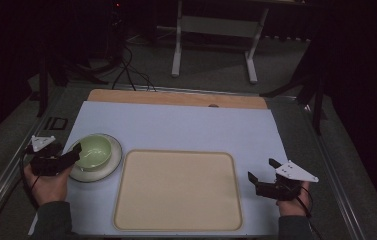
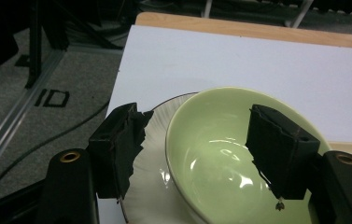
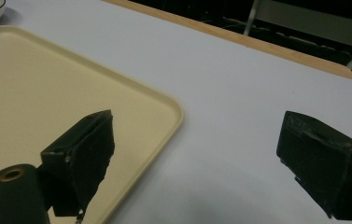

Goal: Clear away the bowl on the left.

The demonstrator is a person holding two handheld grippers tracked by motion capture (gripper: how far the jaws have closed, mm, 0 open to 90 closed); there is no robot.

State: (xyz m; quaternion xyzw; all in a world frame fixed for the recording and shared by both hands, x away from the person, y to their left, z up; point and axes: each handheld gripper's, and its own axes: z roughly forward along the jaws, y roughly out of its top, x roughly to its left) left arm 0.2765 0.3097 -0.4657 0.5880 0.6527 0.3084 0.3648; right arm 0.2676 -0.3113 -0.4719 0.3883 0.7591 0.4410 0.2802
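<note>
The left gripper [image 1: 68,155] stands wide open at the near left of the table, its jaws set astride the near rim of the green bowl [image 1: 92,151]. In the left gripper view one jaw sits inside the bowl [image 2: 220,154] over the glossy hollow, and the other hangs outside it, above the white plate [image 2: 152,182] on which the bowl rests. Whether either jaw touches the rim I cannot tell; nothing is gripped. The person's left hand [image 1: 48,182] wraps the gripper's body, with the grey three-cornered plate on top.

The right gripper [image 1: 262,175] is also spread wide and holds nothing. It hovers over the pale blue mat [image 1: 186,125] at the near right, just beside the right edge of the cream tray [image 1: 176,190]. In the right gripper view one jaw hangs over the tray's corner [image 3: 94,98], the other over bare mat [image 3: 239,93].

The only writing I can read is "ID" [image 2: 52,98], in black on the grey floor left of the table.

The tray lies bare in the middle of the near half of the mat, with the plate and bowl close by its far left corner. A wooden strip [image 1: 176,98] shows along the mat's far edge. Beyond the table stand a white-legged frame [image 1: 213,42] and some loose black cables [image 1: 131,70] on the floor.
</note>
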